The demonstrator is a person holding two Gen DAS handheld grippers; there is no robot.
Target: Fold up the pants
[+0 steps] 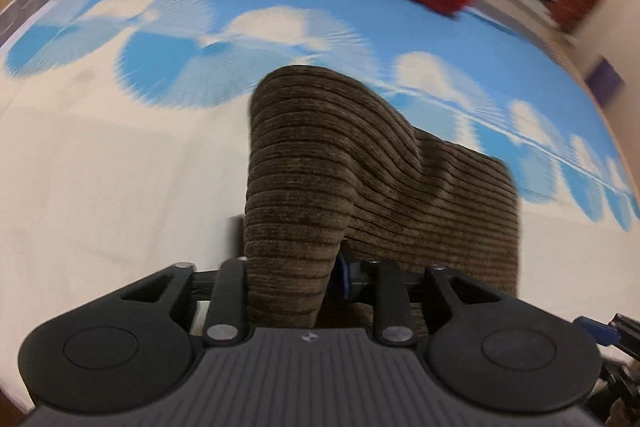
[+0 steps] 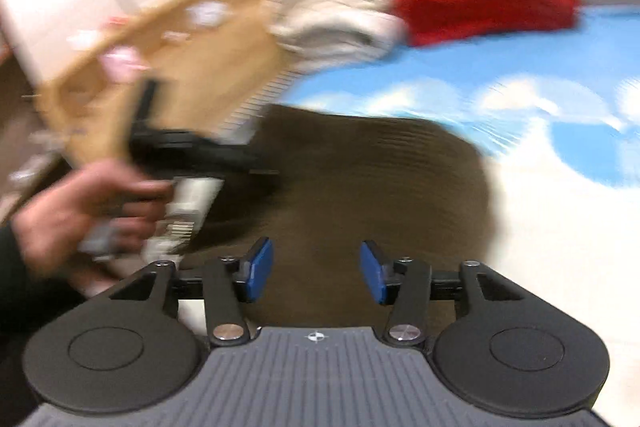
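The brown corduroy pants [image 1: 320, 163] are seen at centre frame on the blue-and-white cloud sheet [image 1: 120, 155], a fold rising between the left gripper [image 1: 296, 271] jaws and clamped there, ribs running crosswise. In the right wrist view alone, the right gripper [image 2: 316, 275] is shown open over the cloth, with a hand [image 2: 80, 211] at left. No writing can be read.

My right gripper [image 2: 316, 277] is matte black with a ribbed grey housing bearing a small cross mark, flanked by round black discs. Its pads [image 2: 258, 269] are blue, on links pinned with silver screws. My left gripper [image 1: 294, 275] matches. Left of the right gripper, my hand [image 2: 80, 215] leaves a dark sleeve [image 2: 12, 267].
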